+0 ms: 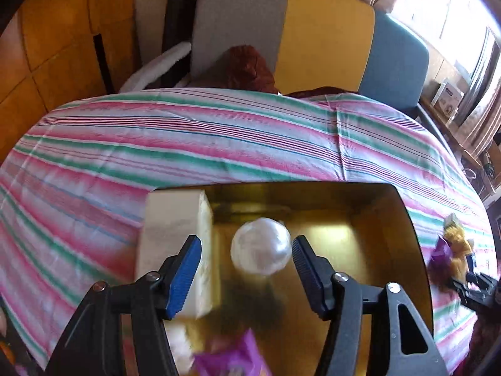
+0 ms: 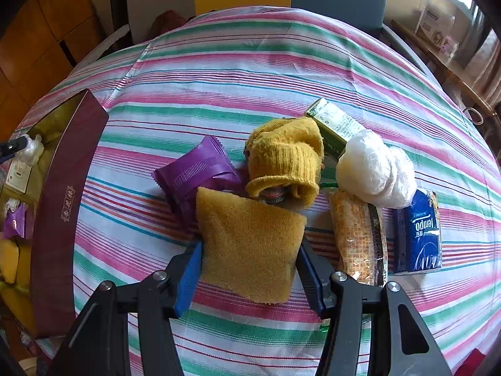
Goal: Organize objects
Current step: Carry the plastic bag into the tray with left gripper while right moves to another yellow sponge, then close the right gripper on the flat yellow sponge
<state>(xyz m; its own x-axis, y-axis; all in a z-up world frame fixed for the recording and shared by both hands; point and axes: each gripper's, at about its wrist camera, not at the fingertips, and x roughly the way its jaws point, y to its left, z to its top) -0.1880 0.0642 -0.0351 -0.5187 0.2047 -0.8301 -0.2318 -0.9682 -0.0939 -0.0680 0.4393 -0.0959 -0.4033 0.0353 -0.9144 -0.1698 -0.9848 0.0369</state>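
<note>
Left wrist view: the left gripper (image 1: 245, 277) hangs over a gold-lined box (image 1: 391, 219) that sits on the striped tablecloth (image 1: 188, 138). Its jaws stand apart, and a white plastic-wrapped ball (image 1: 260, 246) lies between them, blurred, with a gap showing on either side of it, so the pads are not pressing on it. A pale block-shaped packet (image 1: 175, 228) leans against the box's left wall, behind the left blue pad. A purple wrapper (image 1: 231, 357) shows at the bottom edge, too smeared to read. At the far right lies a heap of goods on the cloth, and a dark gripper part reaches in there.

Right wrist view: the right gripper (image 2: 247, 269) is closed on a mustard-yellow sponge cloth (image 2: 250, 247), a pad pressed against each side of it. Beyond it lie a purple foil packet (image 2: 197, 172), a yellow knitted sock (image 2: 285, 159), a green carton (image 2: 333, 123) with small print I cannot make out, a white plastic bag bundle (image 2: 375, 169), a clear packet of orange crackers (image 2: 357, 238), and a blue tissue pack (image 2: 421, 235) marked "Tempo". At the left stands the box's maroon outer wall (image 2: 65, 206), bearing a small gold emblem with characters; inside are a white labelled packet and purple and yellow items.
</note>
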